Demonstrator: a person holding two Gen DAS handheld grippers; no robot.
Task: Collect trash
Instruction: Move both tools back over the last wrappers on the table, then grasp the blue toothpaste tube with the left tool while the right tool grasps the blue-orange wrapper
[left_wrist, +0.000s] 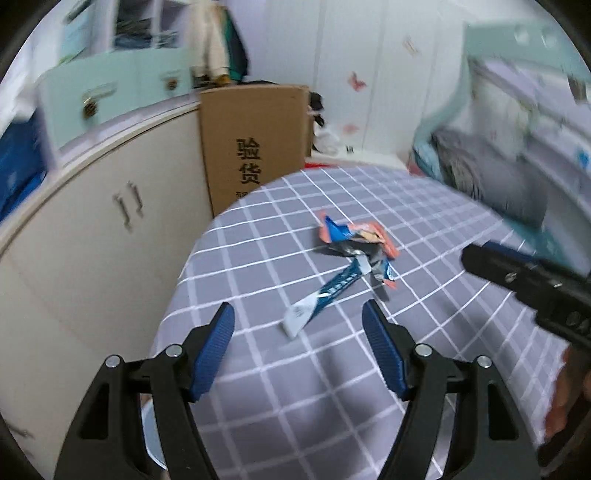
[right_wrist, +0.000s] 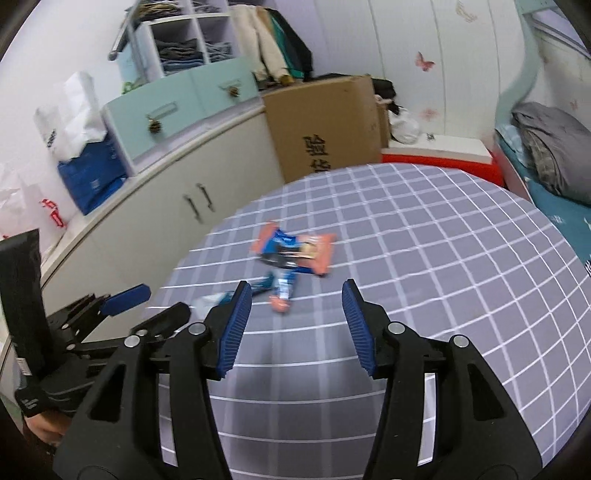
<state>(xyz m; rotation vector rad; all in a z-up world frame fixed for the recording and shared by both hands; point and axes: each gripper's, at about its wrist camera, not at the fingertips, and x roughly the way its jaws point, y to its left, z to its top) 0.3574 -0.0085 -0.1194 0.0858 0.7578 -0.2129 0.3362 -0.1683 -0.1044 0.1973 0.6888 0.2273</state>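
An orange and blue snack wrapper (left_wrist: 356, 238) lies crumpled on the grey checked tablecloth (left_wrist: 258, 369). A long blue and white sachet strip (left_wrist: 325, 295) lies just in front of it. My left gripper (left_wrist: 298, 321) is open and empty, hovering above the cloth with the strip's white end between its fingers. In the right wrist view the wrapper (right_wrist: 295, 251) and the strip (right_wrist: 251, 290) lie ahead. My right gripper (right_wrist: 297, 299) is open and empty just short of them. The left gripper (right_wrist: 122, 295) shows at the left edge there.
A cardboard box (left_wrist: 255, 144) stands beyond the table's far edge. A white cabinet (left_wrist: 92, 240) runs along the left, topped with pale green drawers (right_wrist: 177, 110) and a blue bag (right_wrist: 92, 181). A bed with grey bedding (right_wrist: 554, 147) lies right. A red box (right_wrist: 439, 157) sits behind the table.
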